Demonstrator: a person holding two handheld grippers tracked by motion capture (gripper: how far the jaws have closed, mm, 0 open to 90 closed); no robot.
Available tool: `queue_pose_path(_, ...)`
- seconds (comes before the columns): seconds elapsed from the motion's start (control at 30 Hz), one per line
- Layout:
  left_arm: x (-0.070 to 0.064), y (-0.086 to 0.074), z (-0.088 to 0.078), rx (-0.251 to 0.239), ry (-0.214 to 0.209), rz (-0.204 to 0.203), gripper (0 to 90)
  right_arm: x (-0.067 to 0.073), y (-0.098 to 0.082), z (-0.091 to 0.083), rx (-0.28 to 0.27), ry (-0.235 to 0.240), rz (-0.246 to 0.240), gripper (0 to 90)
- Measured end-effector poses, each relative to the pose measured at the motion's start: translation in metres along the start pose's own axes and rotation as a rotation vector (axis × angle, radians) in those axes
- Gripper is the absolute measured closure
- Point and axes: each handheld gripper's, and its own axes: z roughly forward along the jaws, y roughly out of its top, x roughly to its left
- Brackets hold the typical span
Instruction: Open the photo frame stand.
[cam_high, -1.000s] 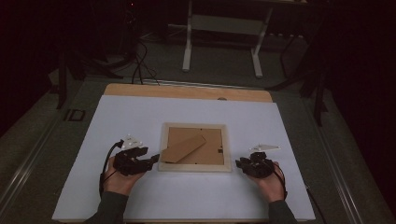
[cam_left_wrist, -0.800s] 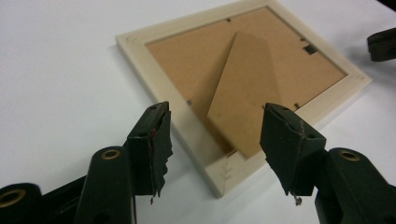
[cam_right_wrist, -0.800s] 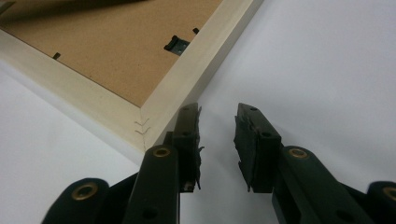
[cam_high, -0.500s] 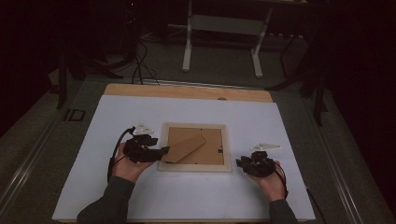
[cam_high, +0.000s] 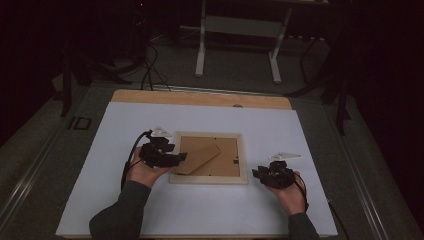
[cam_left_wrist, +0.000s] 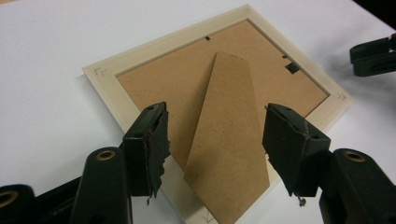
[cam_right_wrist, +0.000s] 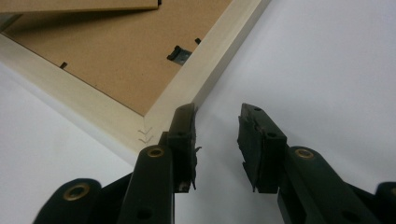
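A picture frame (cam_high: 208, 158) lies face down mid-desk (cam_high: 100, 160), its cardboard stand (cam_left_wrist: 227, 140) uppermost. The left gripper (cam_left_wrist: 215, 144) hovers over the stand's wide end — jaws apart, gripping nothing. The right gripper (cam_right_wrist: 217, 140) sits beside the frame's corner — jaws just opening, nothing between them.

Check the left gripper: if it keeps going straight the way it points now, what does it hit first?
Most likely the brown easel stand on the back of the picture frame. The left gripper has its jaws open astride the stand's wide end, pads clear of it. Height above it is hard to judge.
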Motion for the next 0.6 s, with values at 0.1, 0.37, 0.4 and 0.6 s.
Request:
queue_pose_path(0.1,-0.001,0.003,0.004,0.014,0.003,0.012,42.9,0.000,0.000,0.000,-0.003,0.002,-0.002,65.7)
queue_pose_path(0.37,0.001,0.010,0.020,0.062,-0.028,0.019,42.9,-0.001,0.000,0.001,0.002,0.000,-0.002,64.8)
queue_pose_path(0.4,0.001,0.011,0.023,0.067,-0.032,0.025,42.0,-0.001,0.000,0.001,0.002,-0.001,-0.002,64.8)
queue_pose_path(0.6,0.000,0.018,0.036,0.104,-0.066,0.040,35.7,-0.001,-0.001,0.002,0.005,-0.001,-0.003,64.5)
